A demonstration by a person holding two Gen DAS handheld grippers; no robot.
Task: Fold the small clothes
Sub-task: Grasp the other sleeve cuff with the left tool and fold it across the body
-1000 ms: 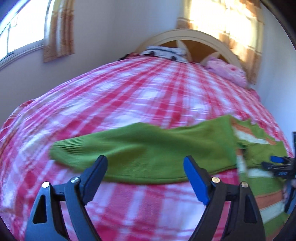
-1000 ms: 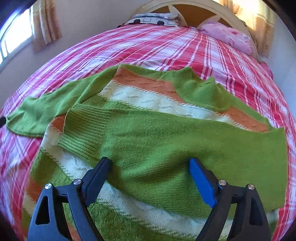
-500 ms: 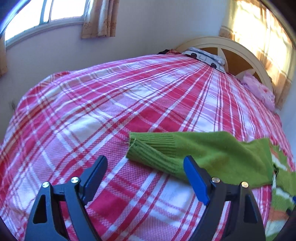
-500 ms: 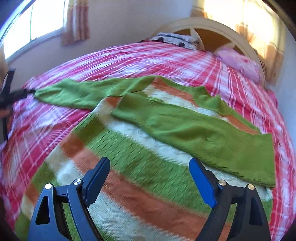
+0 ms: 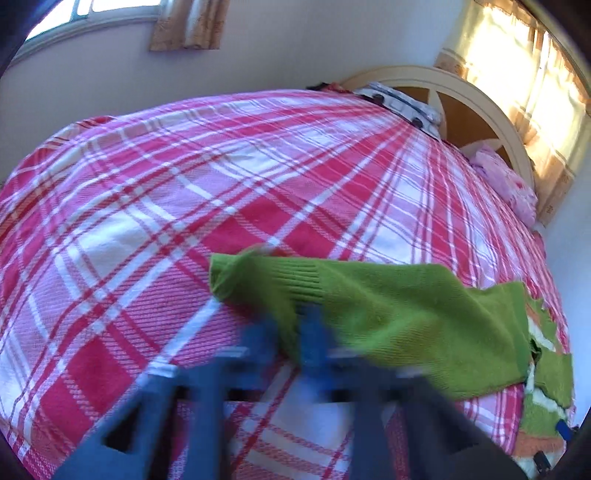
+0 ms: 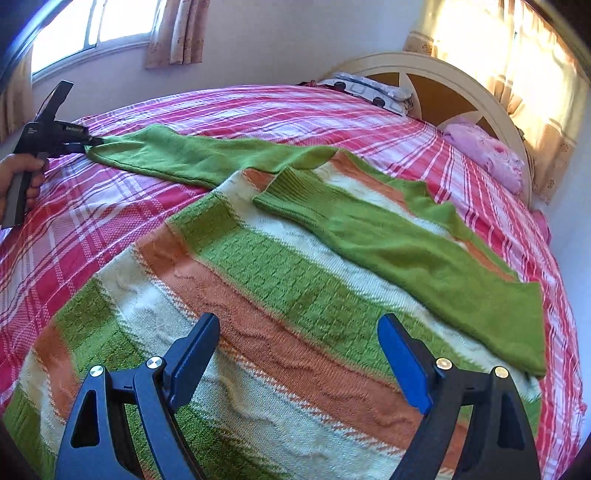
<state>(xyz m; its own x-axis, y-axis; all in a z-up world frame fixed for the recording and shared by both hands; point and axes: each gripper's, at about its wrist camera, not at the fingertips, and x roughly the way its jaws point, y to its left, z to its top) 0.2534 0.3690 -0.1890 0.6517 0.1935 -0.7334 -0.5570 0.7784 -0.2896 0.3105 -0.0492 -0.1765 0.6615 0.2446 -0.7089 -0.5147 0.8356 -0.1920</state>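
A knit sweater [image 6: 280, 280] with green, orange and white stripes lies flat on the bed. Its right green sleeve [image 6: 413, 251] is folded across the body. Its left green sleeve [image 5: 388, 314] stretches out over the bedspread. My left gripper [image 5: 291, 332], blurred in its own view, is shut on that sleeve near the ribbed cuff [image 5: 295, 280]; it also shows in the right wrist view [image 6: 88, 142] at the sleeve's end. My right gripper [image 6: 299, 354] is open and empty above the sweater's lower body.
The bed has a red, pink and white plaid bedspread [image 5: 184, 192]. A cream headboard [image 6: 424, 66] and pillows [image 6: 484, 151] stand at the far end. A wall with a window [image 6: 92, 29] runs along the left side.
My left gripper has closed on the left sleeve near its cuff; it was open before. My right gripper has drawn back towards the sweater's hem, still open.
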